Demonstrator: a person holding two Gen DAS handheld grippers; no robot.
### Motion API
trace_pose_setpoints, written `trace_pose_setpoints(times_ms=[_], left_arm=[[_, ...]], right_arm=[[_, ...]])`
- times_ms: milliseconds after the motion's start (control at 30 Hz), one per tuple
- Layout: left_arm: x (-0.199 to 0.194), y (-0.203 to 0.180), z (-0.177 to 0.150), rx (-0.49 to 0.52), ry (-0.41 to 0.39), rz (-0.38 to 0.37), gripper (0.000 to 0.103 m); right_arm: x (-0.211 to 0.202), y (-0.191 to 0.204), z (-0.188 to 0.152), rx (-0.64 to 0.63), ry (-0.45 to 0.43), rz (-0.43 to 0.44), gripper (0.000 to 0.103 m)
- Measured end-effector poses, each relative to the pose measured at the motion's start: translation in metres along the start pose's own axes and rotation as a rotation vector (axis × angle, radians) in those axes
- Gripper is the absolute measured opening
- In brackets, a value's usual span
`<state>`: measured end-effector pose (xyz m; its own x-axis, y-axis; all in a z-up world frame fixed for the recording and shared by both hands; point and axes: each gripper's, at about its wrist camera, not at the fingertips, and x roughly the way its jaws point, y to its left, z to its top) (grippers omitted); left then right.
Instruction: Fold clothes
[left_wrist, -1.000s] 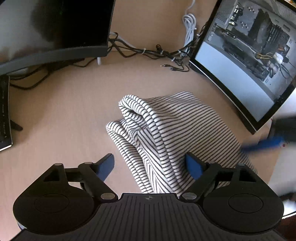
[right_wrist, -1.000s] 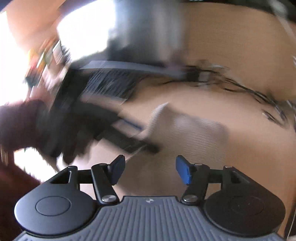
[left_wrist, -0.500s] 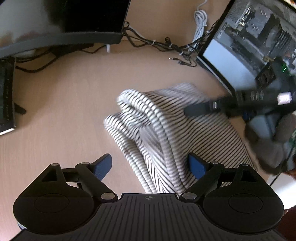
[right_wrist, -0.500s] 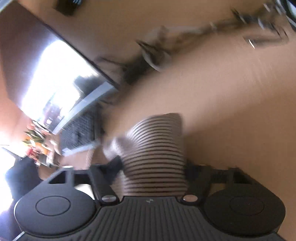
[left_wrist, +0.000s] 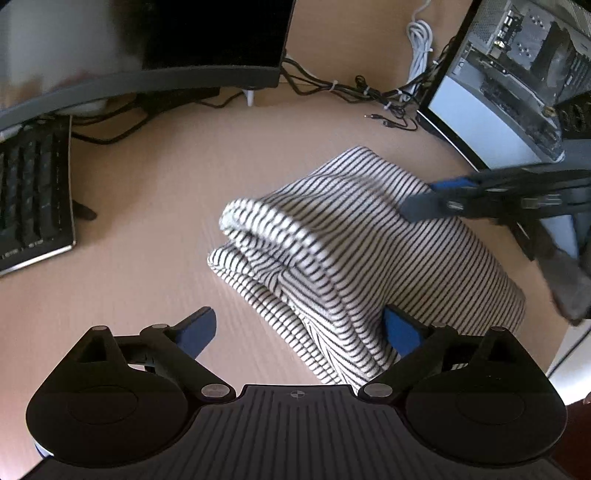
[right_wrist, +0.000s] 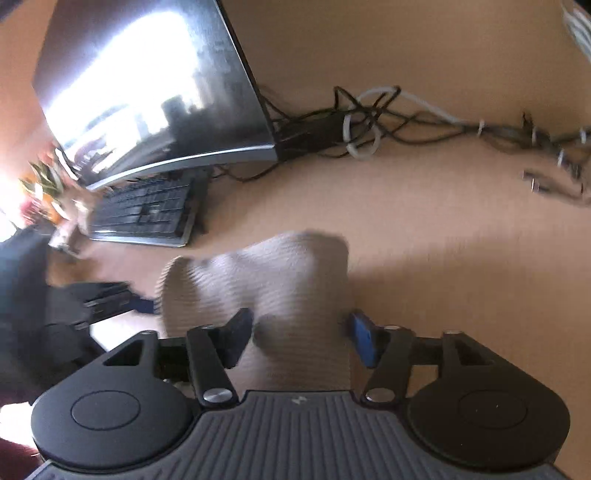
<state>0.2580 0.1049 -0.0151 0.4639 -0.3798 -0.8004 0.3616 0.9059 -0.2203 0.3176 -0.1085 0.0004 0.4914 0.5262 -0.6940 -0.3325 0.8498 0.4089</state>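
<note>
we see the left gripper (left_wrist: 300, 330) with jaws spread wide, just been opening; the striped garment (left_wrist: 373, 254) lies between them, its right pad against the cloth edge, left pad clear over bare desk (left_wrist: 155, 206). nothing pinched. the right gripper (right_wrist: 301, 334) straddles the blurred cloth's far side with jaws half apart; we cannot tell if it pinches. the garment sits bunched and folded just ahead of both. beyond: keyboard (left_wrist: 33, 192), monitor (left_wrist: 155, 48), cables (left_wrist: 351, 88), pc case (left_wrist: 517, 74).
</note>
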Motion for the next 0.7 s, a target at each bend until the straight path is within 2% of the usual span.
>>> trace_pose_setpoints(times_ms=[67, 233, 300, 333, 367, 467, 533, 633, 700], left_arm=[[0.000, 0.000, 0.000, 0.004, -0.004, 0.000, 0.099], [0.002, 0.004, -0.001, -0.020, -0.006, -0.018, 0.099], [0.003, 0.005, 0.000, -0.018, -0.005, -0.023, 0.099], [0.003, 0.005, 0.000, -0.015, -0.005, -0.022, 0.099], [0.002, 0.005, 0.001, -0.008, -0.007, -0.016, 0.099], [-0.001, 0.008, 0.002, 0.000, -0.015, 0.005, 0.100], [-0.004, 0.015, 0.000, -0.020, -0.021, 0.008, 0.100], [-0.006, 0.020, -0.007, -0.050, -0.032, 0.000, 0.100], [-0.008, 0.020, -0.011, -0.065, -0.044, -0.004, 0.100]], right_arm=[[-0.009, -0.003, -0.011, 0.024, 0.011, 0.027, 0.073], [-0.009, -0.012, -0.054, 0.153, 0.082, 0.093, 0.075], [-0.001, -0.009, -0.064, 0.192, 0.099, 0.114, 0.071], [-0.003, -0.002, -0.063, 0.184, 0.084, 0.110, 0.062], [-0.011, 0.009, -0.060, 0.154, 0.061, 0.100, 0.054], [-0.051, 0.052, -0.044, -0.032, -0.049, 0.141, 0.049], [-0.066, 0.077, -0.041, -0.168, -0.062, 0.131, 0.048], [-0.047, 0.076, -0.050, -0.202, 0.035, 0.062, 0.048], [-0.026, 0.060, -0.062, -0.162, 0.144, -0.050, 0.047]])
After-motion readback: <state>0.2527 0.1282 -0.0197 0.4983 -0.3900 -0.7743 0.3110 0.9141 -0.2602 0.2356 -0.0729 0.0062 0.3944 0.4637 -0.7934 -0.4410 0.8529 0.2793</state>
